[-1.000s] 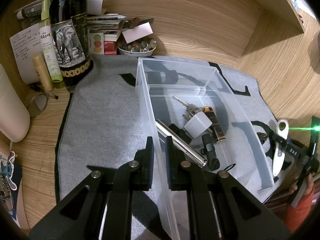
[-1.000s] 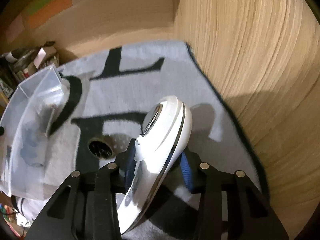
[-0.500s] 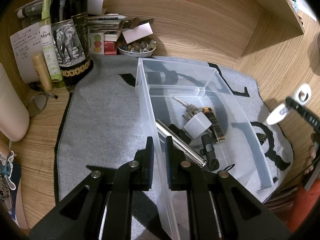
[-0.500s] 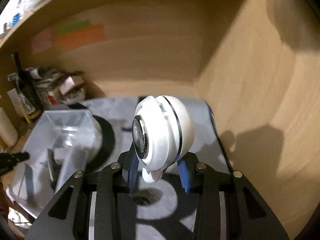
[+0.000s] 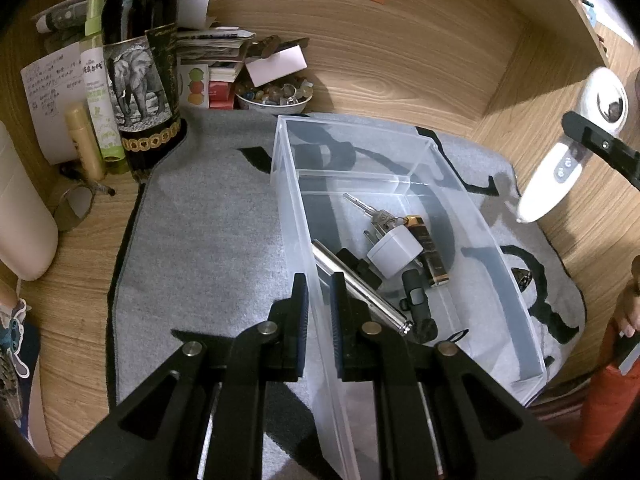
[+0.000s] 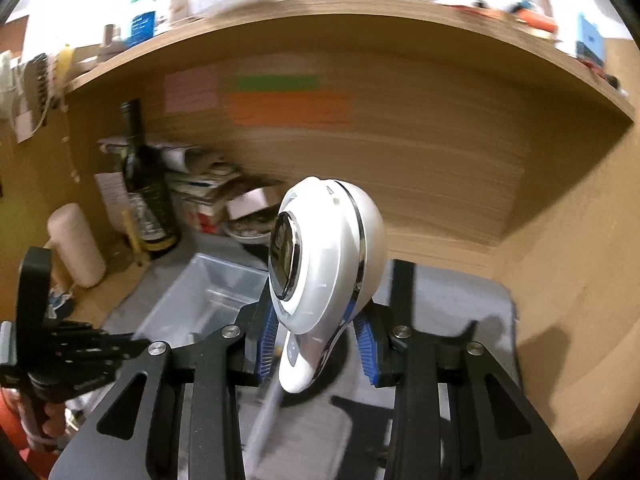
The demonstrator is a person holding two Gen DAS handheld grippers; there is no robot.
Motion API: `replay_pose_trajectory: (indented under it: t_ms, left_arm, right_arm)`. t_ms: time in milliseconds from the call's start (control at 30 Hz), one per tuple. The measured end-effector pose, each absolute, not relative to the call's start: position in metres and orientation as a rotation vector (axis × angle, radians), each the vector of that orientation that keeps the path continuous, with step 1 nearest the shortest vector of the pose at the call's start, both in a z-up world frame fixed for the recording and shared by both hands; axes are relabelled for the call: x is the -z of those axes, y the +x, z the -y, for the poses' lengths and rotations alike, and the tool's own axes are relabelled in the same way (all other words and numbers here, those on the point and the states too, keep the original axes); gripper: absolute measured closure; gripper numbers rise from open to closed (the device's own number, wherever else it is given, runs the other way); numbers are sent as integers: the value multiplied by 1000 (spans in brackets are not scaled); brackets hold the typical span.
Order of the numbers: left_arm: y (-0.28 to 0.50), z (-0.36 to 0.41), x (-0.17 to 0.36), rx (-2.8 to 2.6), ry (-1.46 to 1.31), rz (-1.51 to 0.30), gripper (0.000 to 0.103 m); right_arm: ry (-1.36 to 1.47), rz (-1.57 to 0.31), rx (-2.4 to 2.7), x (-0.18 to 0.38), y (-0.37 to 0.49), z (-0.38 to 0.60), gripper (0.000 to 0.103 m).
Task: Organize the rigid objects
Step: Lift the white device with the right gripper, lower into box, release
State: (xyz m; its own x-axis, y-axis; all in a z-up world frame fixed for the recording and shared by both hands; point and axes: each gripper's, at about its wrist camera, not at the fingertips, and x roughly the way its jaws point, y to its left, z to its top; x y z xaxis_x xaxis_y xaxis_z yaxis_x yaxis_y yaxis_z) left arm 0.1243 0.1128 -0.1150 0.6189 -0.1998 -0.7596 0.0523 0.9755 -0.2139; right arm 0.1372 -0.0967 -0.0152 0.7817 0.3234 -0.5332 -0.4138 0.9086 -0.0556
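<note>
A clear plastic bin [image 5: 404,148] stands on a grey mat [image 5: 208,240]. In it lie keys [image 5: 368,210], a white plug adapter [image 5: 394,250], a battery [image 5: 430,248], a silver pen-like tube [image 5: 360,288] and a black clip [image 5: 416,304]. My left gripper [image 5: 319,312] is shut on the bin's near left wall. My right gripper [image 6: 316,328] is shut on a white handheld device [image 6: 324,256] with a round chrome face, held in the air above the mat; it also shows at the right in the left wrist view [image 5: 568,160].
A dark wine bottle [image 5: 140,64], a green bottle [image 5: 98,80], papers and a bowl of stones [image 5: 274,96] crowd the back left. A small dark object [image 5: 522,278] lies on the mat right of the bin. Wooden walls close the back and right.
My right gripper has lifted the white device off the mat and raised it up and toward the bin. My left gripper stays on the bin wall.
</note>
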Motion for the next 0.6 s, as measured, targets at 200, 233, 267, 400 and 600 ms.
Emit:
replay_pose_trajectory:
  t_ms: [200,233,267,400,600]
  left_arm:
    - [124,-112,115,146,-179,-893,93]
    - [124,-112,115,146,-180,-893,93]
    - [124,-112,115,147,-180,-892,93]
    - [124,-112,115,149,-182,-892,93]
    - [124,-112,115,152,-179,-892,93]
  right_arm:
    - [-226,-591,-459,30,143,76,71]
    - [-239,-610,-464,35,146,72,71]
    - [-249,-628,-468,40,149,68,71]
    - [-270,-694,-485,58,160,57,71]
    - [-293,-767,-497,79,174,45,71]
